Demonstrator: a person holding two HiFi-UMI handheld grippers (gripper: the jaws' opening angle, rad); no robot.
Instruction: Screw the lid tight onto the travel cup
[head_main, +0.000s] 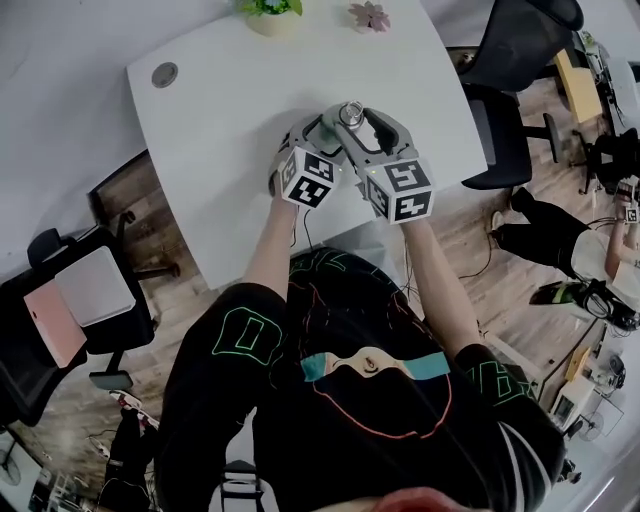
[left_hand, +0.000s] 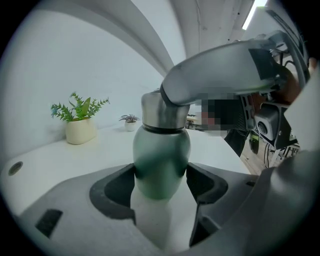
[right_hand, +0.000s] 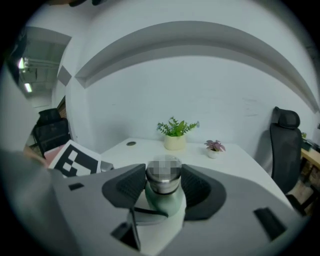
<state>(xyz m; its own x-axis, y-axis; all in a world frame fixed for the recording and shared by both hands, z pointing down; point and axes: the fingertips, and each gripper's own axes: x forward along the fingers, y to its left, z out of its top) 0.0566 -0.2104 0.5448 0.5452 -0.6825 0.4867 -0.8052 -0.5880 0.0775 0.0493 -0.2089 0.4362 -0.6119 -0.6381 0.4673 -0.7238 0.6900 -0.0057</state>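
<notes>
A green travel cup (left_hand: 161, 155) with a steel lid (left_hand: 161, 112) stands upright on the white table (head_main: 220, 120). My left gripper (left_hand: 161, 182) is shut on the cup's green body, both pads pressed against its sides. My right gripper (right_hand: 163, 187) is shut on the steel lid (right_hand: 162, 184), with the green body (right_hand: 167, 206) showing just below its pads. In the head view the two grippers meet at the cup (head_main: 350, 113) near the table's front edge, the left gripper (head_main: 328, 135) from the left and the right gripper (head_main: 362, 125) from the right. One right-gripper finger (left_hand: 215, 70) arcs over the lid.
A leafy plant in a cream pot (head_main: 270, 12) and a small pink plant (head_main: 370, 15) stand at the table's far edge. A round cable hole (head_main: 164, 74) sits at the far left corner. Office chairs (head_main: 510, 90) stand to the right, another chair (head_main: 70, 300) to the left.
</notes>
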